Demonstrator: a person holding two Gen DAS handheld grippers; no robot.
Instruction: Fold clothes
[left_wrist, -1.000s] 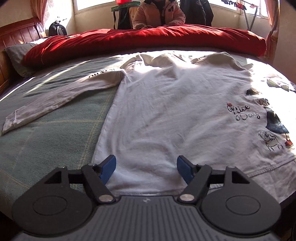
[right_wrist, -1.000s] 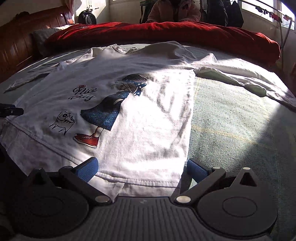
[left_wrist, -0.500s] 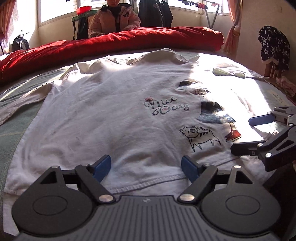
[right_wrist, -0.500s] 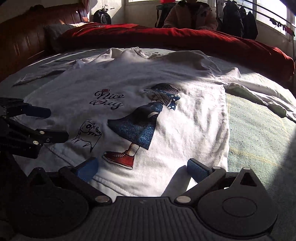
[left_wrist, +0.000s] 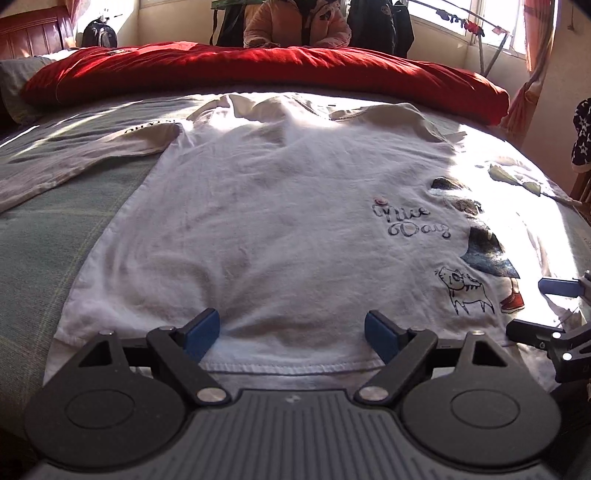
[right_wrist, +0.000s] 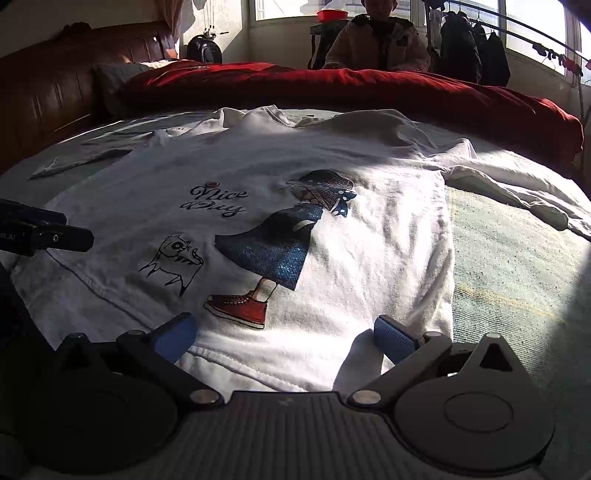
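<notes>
Now the white shirt (left_wrist: 280, 221) lies flat on the bed (left_wrist: 55, 236), its hem at 6 o'clock between both grippers' released jaws: left gripper (left_wrist: 291, 334), right gripper (right_wrist: 284, 338).

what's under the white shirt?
The shirt lies flat on a green blanket, which shows bare beside it on both sides. Behind its collar runs a red duvet. What lies directly beneath the shirt's body is covered.
</notes>
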